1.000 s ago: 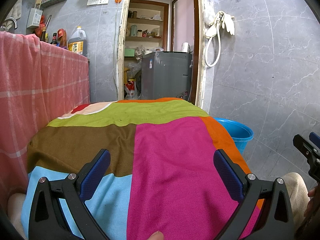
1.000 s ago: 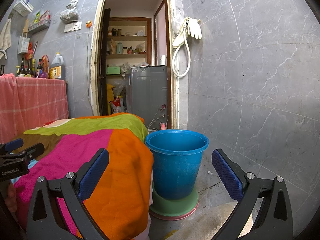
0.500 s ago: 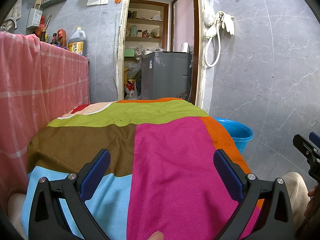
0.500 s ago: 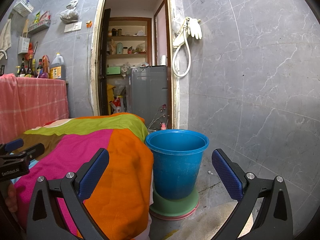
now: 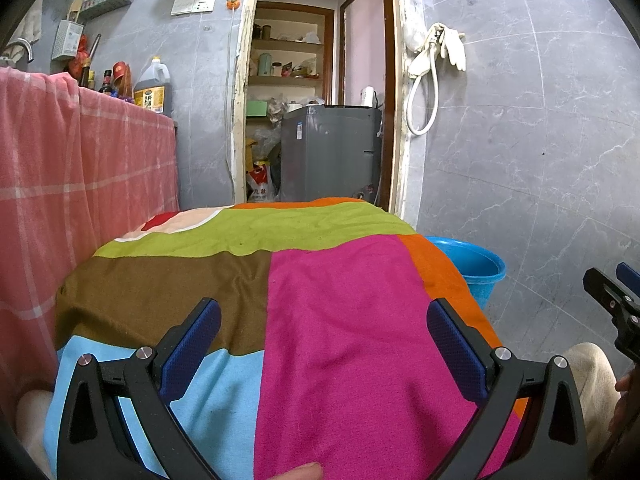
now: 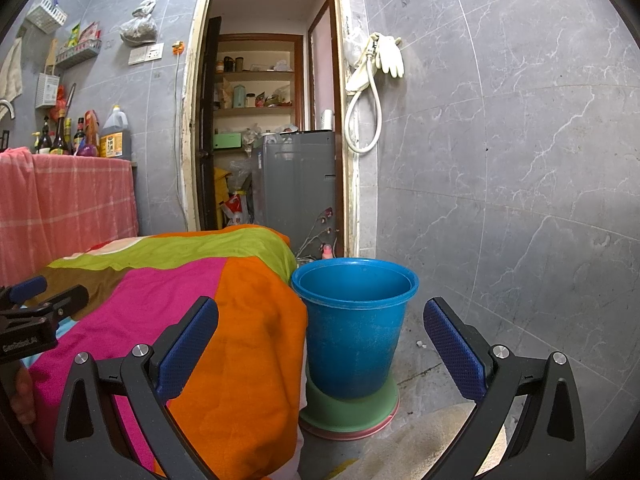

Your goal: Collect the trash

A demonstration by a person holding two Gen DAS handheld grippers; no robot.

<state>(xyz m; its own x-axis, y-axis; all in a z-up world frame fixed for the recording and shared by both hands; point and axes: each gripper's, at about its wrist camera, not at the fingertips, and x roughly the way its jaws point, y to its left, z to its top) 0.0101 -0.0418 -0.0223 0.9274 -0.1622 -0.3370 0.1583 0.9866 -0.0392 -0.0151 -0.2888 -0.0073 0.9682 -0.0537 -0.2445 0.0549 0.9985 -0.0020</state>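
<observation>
Left wrist view matches the frames from a second ago: the left gripper point(image 5: 324, 344) hovers with jaws spread and empty over the patchwork colour-block cloth point(image 5: 280, 300). The right gripper point(image 6: 320, 344), equally wide and empty, faces the blue plastic bucket point(image 6: 354, 332) beside the cloth. No trash shows, so collecting may be pending or finished.

Black left gripper point(image 5: 323, 342), blue textured pads point(image 5: 191, 350), silver screws, right gripper point(image 6: 321, 342) alike
</observation>
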